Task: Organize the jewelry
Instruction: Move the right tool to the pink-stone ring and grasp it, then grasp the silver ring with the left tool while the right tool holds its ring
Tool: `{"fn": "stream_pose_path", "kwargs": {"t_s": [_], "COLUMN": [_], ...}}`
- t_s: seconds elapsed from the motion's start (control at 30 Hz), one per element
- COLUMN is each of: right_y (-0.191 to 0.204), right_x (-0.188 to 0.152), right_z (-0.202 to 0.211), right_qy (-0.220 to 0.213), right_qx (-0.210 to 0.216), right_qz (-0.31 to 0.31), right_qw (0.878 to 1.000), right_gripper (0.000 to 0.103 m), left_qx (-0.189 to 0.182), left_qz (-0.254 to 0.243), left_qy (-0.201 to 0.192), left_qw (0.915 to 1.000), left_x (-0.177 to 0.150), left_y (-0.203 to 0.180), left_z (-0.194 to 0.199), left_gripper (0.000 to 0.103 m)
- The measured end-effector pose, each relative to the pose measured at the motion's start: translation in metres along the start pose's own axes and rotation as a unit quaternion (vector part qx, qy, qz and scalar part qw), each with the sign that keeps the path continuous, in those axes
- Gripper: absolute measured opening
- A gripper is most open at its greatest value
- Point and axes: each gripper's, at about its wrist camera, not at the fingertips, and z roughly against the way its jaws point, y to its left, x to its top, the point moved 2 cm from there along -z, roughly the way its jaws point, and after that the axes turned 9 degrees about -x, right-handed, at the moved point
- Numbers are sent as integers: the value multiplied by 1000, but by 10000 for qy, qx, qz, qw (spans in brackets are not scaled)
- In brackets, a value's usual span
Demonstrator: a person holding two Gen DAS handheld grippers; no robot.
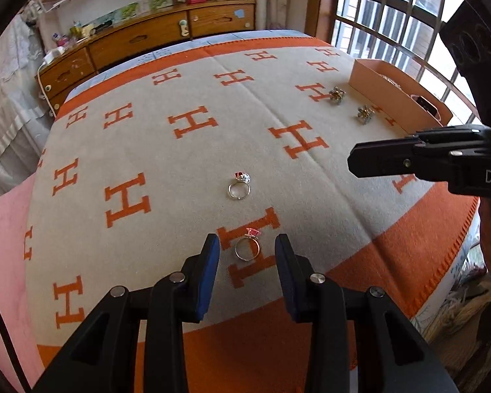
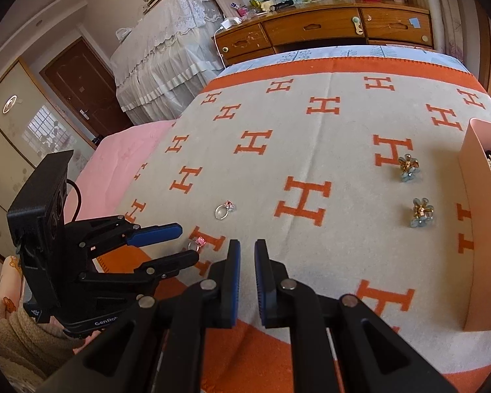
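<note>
Left wrist view: looking down the left claw [image 1: 247,245] over a bed spread with a grey blanket [image 1: 180,163] patterned in orange H letters.
Left claw: jaws spread wide and holding nothing, blue pads facing each other, tips low over the blanket.
Pink-stone ring [image 1: 247,247]: lies flat on an orange H right between the two open fingers; I cannot tell whether either pad touches it.
Second ring [image 1: 239,187]: silver band with a clear and red top, a little farther out on the grey, apart from the first.
Right claw [image 1: 353,160]: comes in from the right edge of this view, side-on, above the blanket.
Right wrist view: the right claw [image 2: 247,245] shows its jaws nearly closed, a narrow gap between the blue pads, nothing held.
Left claw seen from here: at lower left [image 2: 188,240], one blue-padded finger above and one dark finger below, the pink-stone ring [image 2: 198,243] just at their tips.
Second ring from here: [image 2: 224,211], beyond the left claw on the grey.
Flower pieces: two small gold-and-pale-blue ornaments, the nearer [image 2: 421,213] and the farther [image 2: 408,167], lie apart from each other near the box.
Box [image 2: 478,216]: pale pink cardboard, open-topped, at the right of the blanket, with some glittery jewelry inside, only partly visible.
Far side: wooden dresser [image 2: 311,29] with clutter on top stands past the foot of the bed.
</note>
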Motion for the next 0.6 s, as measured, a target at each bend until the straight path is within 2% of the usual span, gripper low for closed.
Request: {"fn": "stream_pose_path", "kwargs": {"t_s": [0.17, 0.43, 0.53, 0.57, 0.6], "right_y": [0, 6, 9, 10, 11], "right_x": [1, 1, 0, 1, 1], "right_z": [-7, -18, -20, -22, -23], "right_qy": [55, 161, 184, 190, 198], "right_qx": [-33, -95, -128, -145, -159], "right_qz": [-44, -29, -18, -18, -19], "right_qw": [10000, 9998, 9997, 9997, 9997], "right_gripper": [9, 9, 9, 9, 9], "left_qx": [-236, -459, -532, -533, -531], "left_qz": [-453, -889, -944, -933, -909], "left_qy": [46, -12, -41, -65, -86], "left_qw": [9987, 9950, 9941, 9942, 9944], "left_x": [-1, 1, 0, -1, -2], "left_y": [2, 6, 5, 5, 6], "left_z": [-5, -7, -6, -5, -5], "left_gripper": [33, 33, 25, 17, 14]}}
